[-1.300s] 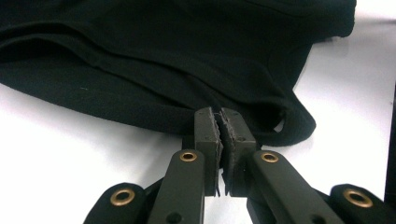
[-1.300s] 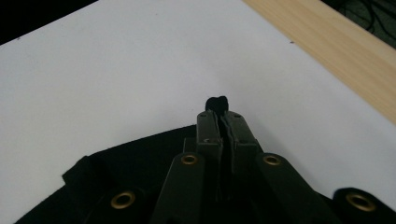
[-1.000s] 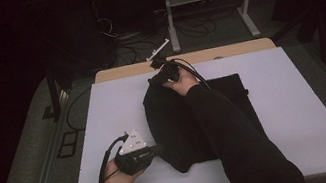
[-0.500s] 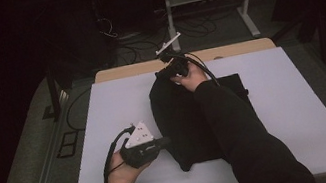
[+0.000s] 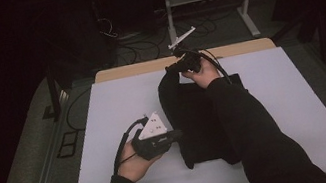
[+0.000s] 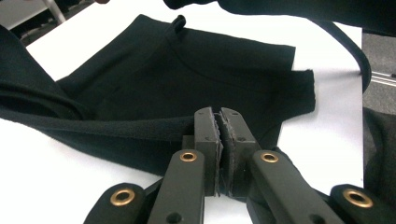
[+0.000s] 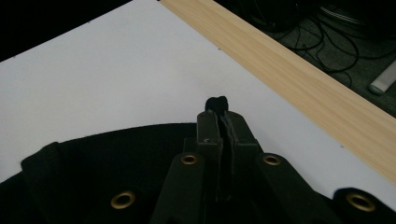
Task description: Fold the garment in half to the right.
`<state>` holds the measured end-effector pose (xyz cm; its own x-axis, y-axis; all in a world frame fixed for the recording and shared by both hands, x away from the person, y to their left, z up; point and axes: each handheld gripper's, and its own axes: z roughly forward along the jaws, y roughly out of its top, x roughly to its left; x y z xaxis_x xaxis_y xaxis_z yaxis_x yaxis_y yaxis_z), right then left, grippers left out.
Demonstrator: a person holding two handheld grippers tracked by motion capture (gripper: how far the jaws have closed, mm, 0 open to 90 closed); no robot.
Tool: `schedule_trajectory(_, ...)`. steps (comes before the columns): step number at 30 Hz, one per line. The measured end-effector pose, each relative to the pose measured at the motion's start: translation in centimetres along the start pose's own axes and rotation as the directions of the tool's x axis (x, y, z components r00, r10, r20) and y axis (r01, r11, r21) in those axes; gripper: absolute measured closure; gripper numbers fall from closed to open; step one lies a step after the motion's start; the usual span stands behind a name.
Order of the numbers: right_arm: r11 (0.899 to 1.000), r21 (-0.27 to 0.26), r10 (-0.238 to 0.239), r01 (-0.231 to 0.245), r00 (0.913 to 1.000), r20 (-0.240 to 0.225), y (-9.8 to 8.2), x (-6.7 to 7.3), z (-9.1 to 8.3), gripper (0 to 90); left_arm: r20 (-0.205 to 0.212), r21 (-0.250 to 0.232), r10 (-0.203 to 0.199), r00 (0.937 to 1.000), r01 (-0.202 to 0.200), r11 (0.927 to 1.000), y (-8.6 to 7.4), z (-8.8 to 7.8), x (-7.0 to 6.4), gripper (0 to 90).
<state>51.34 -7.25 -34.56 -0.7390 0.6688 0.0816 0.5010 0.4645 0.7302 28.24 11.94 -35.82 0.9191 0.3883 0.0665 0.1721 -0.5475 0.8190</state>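
While a black garment [image 5: 196, 121] lies across the middle of a white table top [image 5: 103, 112], a person works it with 2 hand-held grippers. The left gripper [image 5: 171, 134], held in the left hand [image 5: 135, 162] near the front of the table, has its jaws clenched on the garment's near left edge; in the left gripper view the left gripper [image 6: 219, 126] pinches a fold of the dark cloth [image 6: 187, 84], with a short sleeve or flap spread flat beyond it on the white surface [image 6: 327, 135]. The right gripper [image 5: 172, 68], in the right hand [image 5: 204, 71] at the far side of the table, is likewise clamped on the cloth, lifting the garment's far end off the surface. In the right gripper view the right gripper [image 7: 219, 119] shows a small nub of black fabric [image 7: 217, 102] poking out above its closed jaws, with the rest of the garment bunched below. A strip of pale wood [image 7: 299, 79] runs along the table's far edge, and cables [image 5: 200, 26] lie on the dark floor beyond. The person's right sleeve [image 5: 254, 131] crosses over the garment.
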Motion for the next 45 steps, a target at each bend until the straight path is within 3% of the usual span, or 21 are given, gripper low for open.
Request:
schedule_trajectory(13, 1.0, -0.022, 0.02, -0.019, 0.9992, 0.033, -0.8, -1.7, -2.5, 84.8, 0.021, -0.021, 0.025, 0.9995, -0.025, 0.9995, 2.0, 1.5, -0.2, 85.0)
schedule_trajectory(27, 0.997, -0.042, 0.063, -0.061, 0.9965, 0.054, -2.8, -4.0, -4.7, 84.7, 0.064, -0.029, 0.079, 0.9948, -0.077, 0.9966, 4.9, 4.5, -1.2, 85.0)
schedule_trajectory(45, 0.989, -0.078, 0.129, -0.123, 0.9881, 0.083, -5.4, -6.7, -7.9, 84.7, 0.11, -0.041, 0.093, 0.9896, -0.089, 0.9952, 7.1, 7.9, -2.2, 85.0)
